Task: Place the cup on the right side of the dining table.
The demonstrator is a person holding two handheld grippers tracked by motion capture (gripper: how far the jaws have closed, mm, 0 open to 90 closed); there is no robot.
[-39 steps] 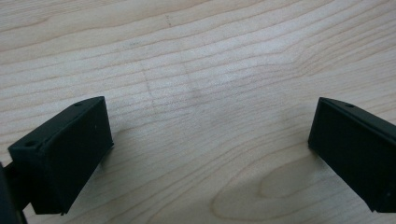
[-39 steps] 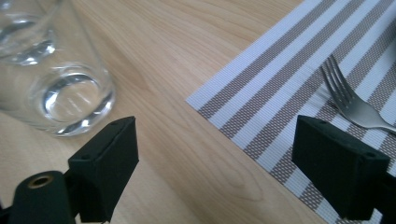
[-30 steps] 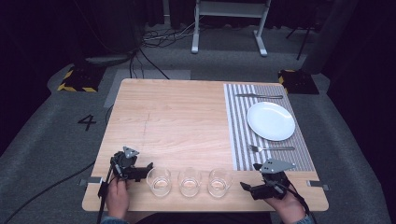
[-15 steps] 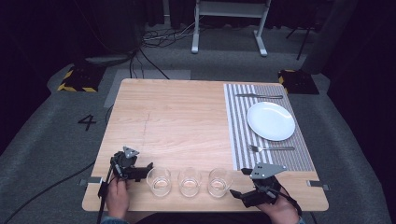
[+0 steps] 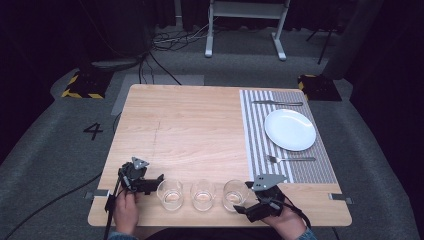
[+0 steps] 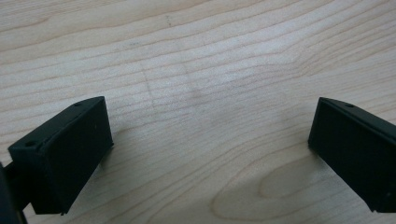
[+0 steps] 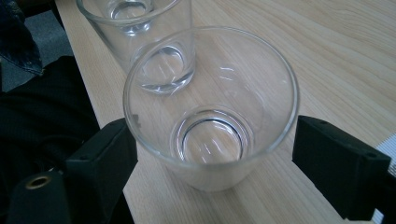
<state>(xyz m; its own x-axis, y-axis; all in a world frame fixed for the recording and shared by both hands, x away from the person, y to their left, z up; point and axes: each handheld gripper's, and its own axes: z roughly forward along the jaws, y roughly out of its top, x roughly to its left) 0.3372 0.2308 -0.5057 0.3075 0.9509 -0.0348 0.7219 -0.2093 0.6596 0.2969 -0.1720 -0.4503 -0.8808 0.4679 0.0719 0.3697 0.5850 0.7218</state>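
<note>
Clear, colourless glass [image 7: 210,116] between the black right gripper [image 7: 210,158]. Pale wood-grain table [image 6: 210,70] beneath the black left gripper [image 6: 205,140]. Beyond the right gripper: white plate [image 5: 290,130] on grey-and-white striped mat [image 5: 255,135].

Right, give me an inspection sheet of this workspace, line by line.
Surface: wooden table, striped placemat along its right side.
Job's things: three empty glasses in a row at the near edge; right glass stands between the right gripper's jaws, middle glass, left glass.
Clutter: white plate, fork, knife on the placemat.
Grippers: right gripper open around the right glass; left gripper open over bare wood.
Cables: several on the floor beyond the table.
Surroundings: dark room, white stand behind.
</note>
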